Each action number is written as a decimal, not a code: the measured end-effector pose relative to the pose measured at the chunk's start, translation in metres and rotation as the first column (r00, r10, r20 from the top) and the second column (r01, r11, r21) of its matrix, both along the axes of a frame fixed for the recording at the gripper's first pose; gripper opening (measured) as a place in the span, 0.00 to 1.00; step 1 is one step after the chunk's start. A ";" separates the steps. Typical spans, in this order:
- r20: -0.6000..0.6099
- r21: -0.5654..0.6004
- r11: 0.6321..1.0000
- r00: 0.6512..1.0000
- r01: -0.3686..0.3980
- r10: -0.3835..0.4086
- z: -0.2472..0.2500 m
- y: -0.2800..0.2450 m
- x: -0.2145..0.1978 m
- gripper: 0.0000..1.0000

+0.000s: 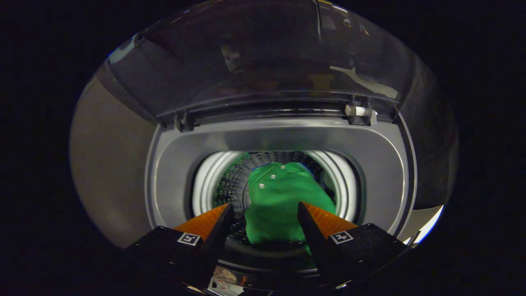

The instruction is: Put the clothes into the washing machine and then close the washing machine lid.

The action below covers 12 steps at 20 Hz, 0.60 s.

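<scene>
I look down into the open top of the washing machine [176, 164]. A green garment [283, 197] with small white snaps lies inside the perforated drum [230, 181]. It shows between my fingers and beyond them. My gripper [265, 204] is open above the drum's mouth. A strip of drum shows between the left finger [218, 222] and the cloth, while the right finger [312, 226] lies along the cloth's edge. The clear lid [263, 61] stands raised behind the opening, hinged at the machine's back.
A grey rim frames the drum's mouth on all sides. The lid's hinge pieces [359, 113] sit on the back edge. A pale wall [107, 156] flanks the machine on the left, and dark cloth hangs on the right.
</scene>
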State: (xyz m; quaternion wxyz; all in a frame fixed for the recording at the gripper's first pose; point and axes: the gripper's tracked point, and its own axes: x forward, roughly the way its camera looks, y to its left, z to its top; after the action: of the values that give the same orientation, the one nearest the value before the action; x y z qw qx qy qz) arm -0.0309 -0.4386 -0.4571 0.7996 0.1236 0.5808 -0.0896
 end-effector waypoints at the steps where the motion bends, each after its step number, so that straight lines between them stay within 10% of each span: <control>1: 0.011 -0.011 1.000 1.000 -0.009 0.009 0.000 -0.002 0.002 0.99; 12: 0.250 0.029 0.998 0.967 -0.060 0.050 0.089 0.019 0.015 1.00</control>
State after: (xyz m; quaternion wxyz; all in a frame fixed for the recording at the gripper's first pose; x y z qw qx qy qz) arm -0.0162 -0.4196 -0.3680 0.8659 0.1324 0.4806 -0.0405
